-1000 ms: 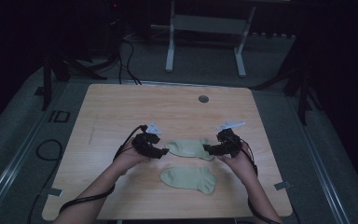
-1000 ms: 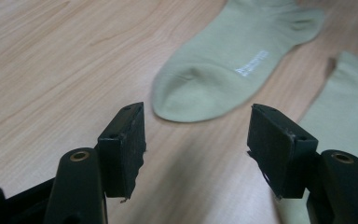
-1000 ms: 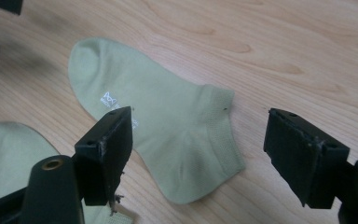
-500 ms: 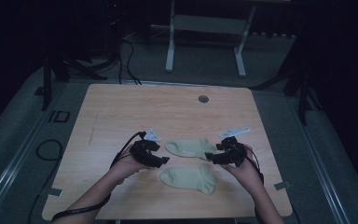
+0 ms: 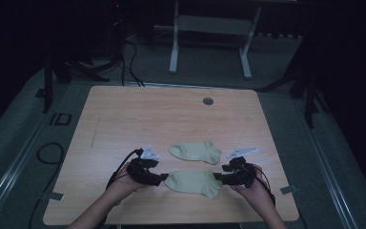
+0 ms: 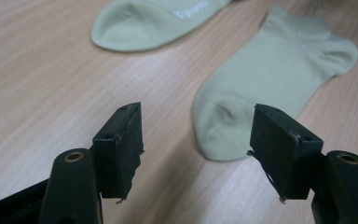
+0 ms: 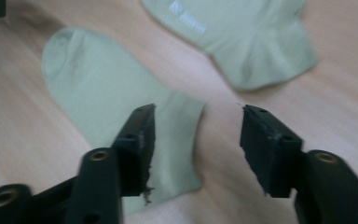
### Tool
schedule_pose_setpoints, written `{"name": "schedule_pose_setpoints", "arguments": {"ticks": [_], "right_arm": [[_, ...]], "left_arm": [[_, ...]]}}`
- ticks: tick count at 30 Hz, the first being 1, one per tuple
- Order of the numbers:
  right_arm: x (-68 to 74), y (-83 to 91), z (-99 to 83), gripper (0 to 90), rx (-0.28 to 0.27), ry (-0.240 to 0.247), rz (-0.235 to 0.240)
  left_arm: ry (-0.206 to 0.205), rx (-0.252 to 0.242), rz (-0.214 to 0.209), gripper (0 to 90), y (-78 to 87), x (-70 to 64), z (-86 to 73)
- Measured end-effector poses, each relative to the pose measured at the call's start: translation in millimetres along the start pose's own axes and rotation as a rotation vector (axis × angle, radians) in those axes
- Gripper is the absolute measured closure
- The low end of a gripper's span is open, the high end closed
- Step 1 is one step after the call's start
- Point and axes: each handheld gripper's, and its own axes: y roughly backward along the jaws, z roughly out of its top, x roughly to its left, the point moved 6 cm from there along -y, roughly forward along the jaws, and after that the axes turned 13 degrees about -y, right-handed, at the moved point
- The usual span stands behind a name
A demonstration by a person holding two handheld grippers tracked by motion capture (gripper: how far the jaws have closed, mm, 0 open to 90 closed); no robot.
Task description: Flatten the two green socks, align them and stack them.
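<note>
Near sock (image 5: 192, 182): flat on tabletop (image 5: 124, 119) front edge, between both tongs, not yet gripped.
Far sock (image 5: 195, 151): just behind, apart, untouched.
Left tongs (image 5: 162, 177): wide, at toe.
Right tongs (image 5: 218, 177): wide, at cuff.
Progress: judged early; grasp, pairing remain.
Tabletop: pale wood, grommet (image 5: 208, 101).
Room: dark, floor cables (image 5: 128, 52), stand (image 5: 209, 43).

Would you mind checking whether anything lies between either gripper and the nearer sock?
Nothing visible does. The left gripper faces the toe of the nearer sock, the right gripper its cuff, both open over bare table.
</note>
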Motion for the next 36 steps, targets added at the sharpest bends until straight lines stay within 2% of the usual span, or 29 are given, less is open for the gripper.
{"name": "schedule_pose_setpoints", "arguments": {"ticks": [6, 8, 11, 15, 21, 24, 25, 28, 32, 36], "right_arm": [[0.0, -8.1, -17.1, 51.6, 0.019, 0.009, -0.036], [-1.7, -11.6, -21.3, 53.2, 0.024, 0.009, -0.048], [-2.8, -17.0, -26.1, 55.4, 0.039, 0.012, -0.057], [-2.4, -21.3, -29.6, 59.3, 0.054, 0.028, -0.082], [-1.2, -21.0, -31.6, 67.9, 0.040, 0.069, -0.123], [0.1, -20.8, -32.5, 72.7, 0.039, 0.074, -0.119], [0.2, -20.6, -32.9, 78.4, 0.040, 0.069, -0.117], [-0.1, -20.7, -33.0, 81.8, 0.036, 0.058, -0.107], [0.1, -20.9, -32.5, 83.2, 0.041, 0.058, -0.103], [0.8, -20.7, -32.5, 83.8, 0.049, 0.048, -0.096]], "left_arm": [[-0.005, 0.031, -0.003, 35.8, -13.0, -7.2, -5.9], [-0.021, 0.053, 0.015, 36.2, -18.4, -8.0, -7.7], [-0.030, 0.071, 0.006, 40.8, -26.5, -9.2, -10.6], [-0.074, 0.092, 0.023, 50.5, -31.0, -9.9, -12.4], [-0.116, 0.087, 0.021, 66.6, -31.9, -16.3, -10.4], [-0.126, 0.088, 0.015, 71.6, -32.6, -18.6, -9.1], [-0.122, 0.083, 0.009, 76.4, -33.1, -19.3, -8.8], [-0.131, 0.085, -0.001, 85.5, -33.8, -21.9, -7.7], [-0.127, 0.076, -0.002, 87.5, -35.1, -21.9, -6.6], [-0.117, 0.068, -0.025, 88.0, -33.7, -22.1, -5.9]]}}
